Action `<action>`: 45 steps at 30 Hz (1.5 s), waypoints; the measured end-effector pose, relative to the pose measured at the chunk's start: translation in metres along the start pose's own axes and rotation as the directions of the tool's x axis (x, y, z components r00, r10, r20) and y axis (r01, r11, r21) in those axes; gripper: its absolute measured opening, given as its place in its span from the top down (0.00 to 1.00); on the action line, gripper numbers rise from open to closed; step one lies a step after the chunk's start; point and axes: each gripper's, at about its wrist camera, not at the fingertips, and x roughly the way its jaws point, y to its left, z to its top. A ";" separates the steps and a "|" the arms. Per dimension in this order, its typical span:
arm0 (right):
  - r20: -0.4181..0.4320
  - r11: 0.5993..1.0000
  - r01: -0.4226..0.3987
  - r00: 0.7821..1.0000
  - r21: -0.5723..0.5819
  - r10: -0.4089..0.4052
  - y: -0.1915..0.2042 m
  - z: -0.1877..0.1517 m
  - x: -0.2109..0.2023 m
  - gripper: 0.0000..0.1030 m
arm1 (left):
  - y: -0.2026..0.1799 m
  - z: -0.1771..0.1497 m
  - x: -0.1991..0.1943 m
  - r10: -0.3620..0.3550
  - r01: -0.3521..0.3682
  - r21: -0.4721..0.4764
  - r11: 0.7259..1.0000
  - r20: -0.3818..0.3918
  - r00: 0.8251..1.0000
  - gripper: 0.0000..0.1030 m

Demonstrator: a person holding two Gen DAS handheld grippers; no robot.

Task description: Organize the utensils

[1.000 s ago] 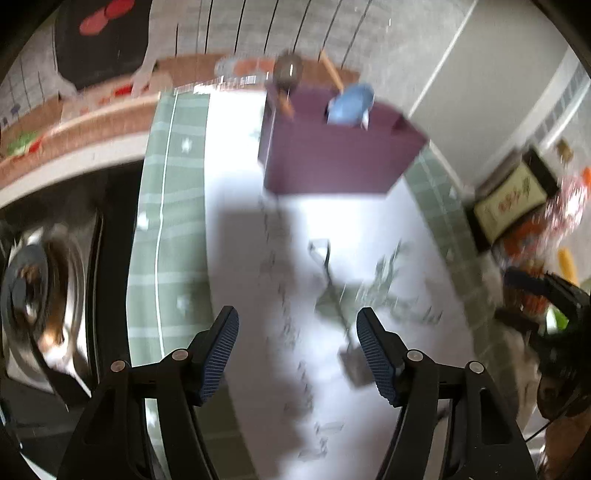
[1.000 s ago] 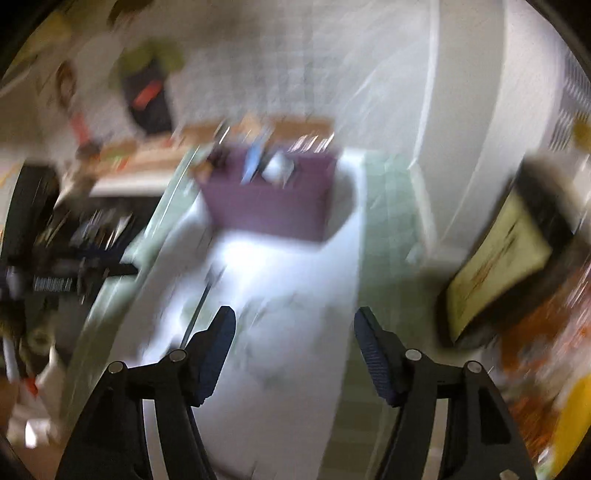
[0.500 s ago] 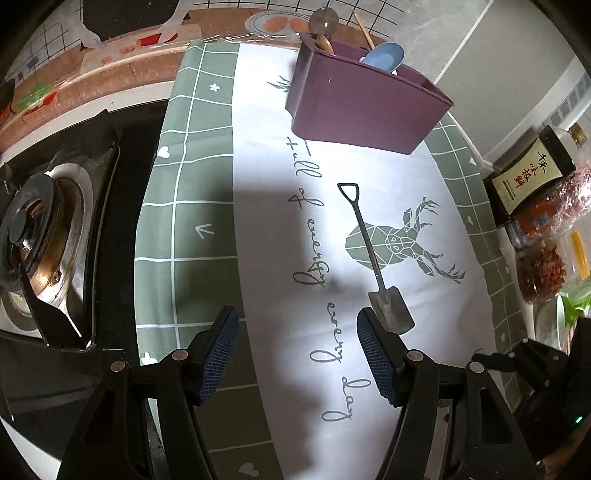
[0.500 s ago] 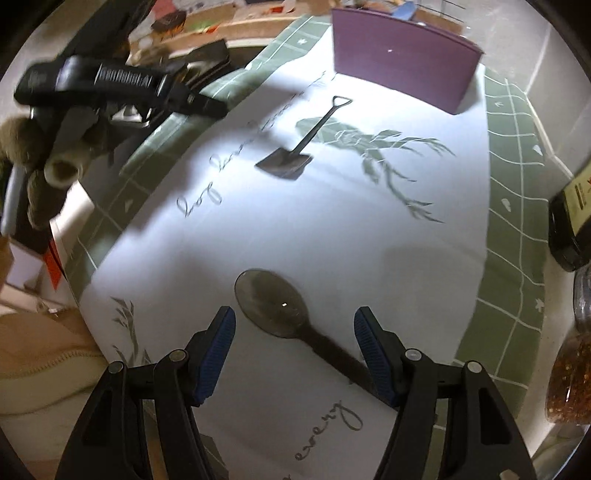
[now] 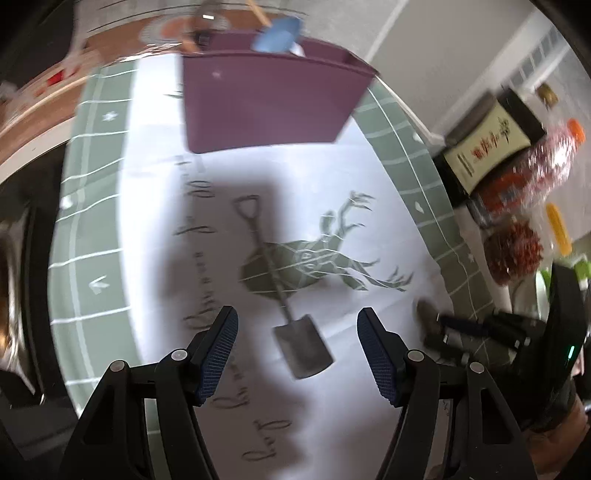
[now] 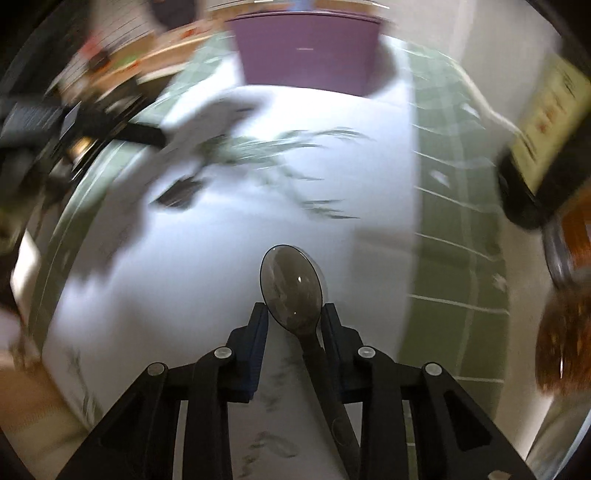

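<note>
A shovel-shaped metal spoon (image 5: 284,295) lies on the white table runner, its blade between and just ahead of my open left gripper (image 5: 297,328). A purple utensil holder (image 5: 269,103) stands at the far end, with a blue spoon (image 5: 279,35) and wooden handles in it. In the right wrist view my right gripper (image 6: 293,317) has its fingers drawn in around the neck of a dark translucent spoon (image 6: 291,288), whose bowl sticks out ahead. The purple holder (image 6: 306,51) is far ahead. The shovel spoon (image 6: 181,192) shows blurred at left.
A dark sauce bottle (image 5: 491,147) and jars of red spices (image 5: 513,254) stand along the right edge. A stove lies off the left of the green checked cloth (image 5: 92,236). The right gripper (image 5: 480,328) shows low right in the left view; the left gripper (image 6: 81,125) shows upper left in the right view.
My right gripper has closed in on the dark spoon and turned toward the holder. My left gripper has come lower and nearer over the shovel spoon, still open.
</note>
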 end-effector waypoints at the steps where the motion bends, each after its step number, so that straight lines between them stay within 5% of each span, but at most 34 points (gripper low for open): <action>1: 0.006 0.999 0.022 1.000 0.039 -0.022 -0.010 0.001 0.000 0.74 | -0.006 0.002 0.006 0.001 0.000 0.025 1.000 -0.014 1.000 0.34; 8: 0.006 0.981 0.010 1.000 0.196 -0.012 -0.046 0.003 -0.004 0.72 | -0.040 0.028 0.042 -0.127 0.143 0.148 0.979 -0.110 0.986 0.34; 11: 0.010 0.975 0.007 1.000 0.221 -0.009 -0.048 0.003 -0.007 0.61 | -0.034 0.041 0.058 -0.127 0.145 0.125 0.981 -0.141 0.982 0.34; 13: 0.019 0.974 0.014 1.000 0.224 -0.018 -0.048 0.002 -0.009 0.45 | -0.026 0.046 0.062 -0.148 0.163 0.101 0.981 -0.144 0.979 0.36; 16: 0.023 0.975 0.018 0.999 0.222 -0.024 -0.045 0.002 -0.009 0.42 | -0.011 0.047 0.059 -0.150 0.162 0.073 0.984 -0.144 0.978 0.36; 29: 0.007 0.970 0.060 0.998 0.236 -0.063 -0.059 -0.002 -0.011 0.38 | 0.056 -0.018 0.011 -0.214 0.204 -0.078 0.976 -0.153 0.965 0.36; 31: 0.004 0.970 0.058 0.998 0.236 -0.060 -0.062 -0.001 -0.009 0.38 | 0.057 -0.038 0.006 -0.225 0.210 -0.092 0.973 -0.203 0.953 0.36; 35: 0.003 0.974 0.056 0.998 0.218 -0.058 -0.059 0.002 -0.009 0.38 | 0.041 -0.064 -0.006 -0.133 0.142 0.025 0.990 -0.220 0.966 0.35; 38: 0.018 0.981 0.076 0.997 0.179 -0.080 -0.051 0.006 -0.014 0.38 | 0.020 -0.067 -0.019 0.006 0.020 0.183 0.983 -0.144 0.990 0.35; 43: 0.057 0.988 0.099 0.993 0.116 -0.107 -0.034 0.012 -0.026 0.36 | 0.003 -0.043 -0.016 0.025 0.009 0.308 0.951 -0.106 0.994 0.35; 45: 0.068 0.989 0.100 0.992 0.113 -0.108 -0.031 0.012 -0.029 0.29 | 0.015 -0.029 -0.004 0.018 0.014 0.261 0.965 -0.120 0.993 0.35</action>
